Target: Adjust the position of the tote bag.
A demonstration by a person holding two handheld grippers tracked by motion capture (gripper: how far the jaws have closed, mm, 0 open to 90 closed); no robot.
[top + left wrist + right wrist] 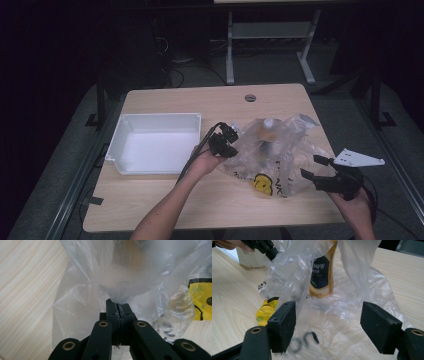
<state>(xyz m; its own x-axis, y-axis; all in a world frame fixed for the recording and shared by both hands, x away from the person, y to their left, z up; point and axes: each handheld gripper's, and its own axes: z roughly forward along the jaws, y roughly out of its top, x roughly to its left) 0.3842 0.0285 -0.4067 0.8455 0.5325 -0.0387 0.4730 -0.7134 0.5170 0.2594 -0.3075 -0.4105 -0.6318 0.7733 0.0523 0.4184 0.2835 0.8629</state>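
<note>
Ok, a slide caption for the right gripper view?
Open right gripper faces a clear bag holding a bottle.

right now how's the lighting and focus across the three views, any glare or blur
High view: dim, dark surround, white plastic tray brightest. Left gripper view: clear crumpled plastic bag soft and hazy up close above the shut left gripper. Right gripper view: open right gripper blurred, yellow-labelled bottle sharper.

On the bench (160, 200), the tray (155, 142) sits at nine o'clock from centre, and the plastic bag (280, 150) lies at three o'clock, just beside it. A bottle (323, 272) stands upright inside the bag. The left claw (227, 142) pinches the bag's nine-o'clock edge, between tray and bag; the right claw (315, 170) hovers at the bag's four o'clock.
</note>
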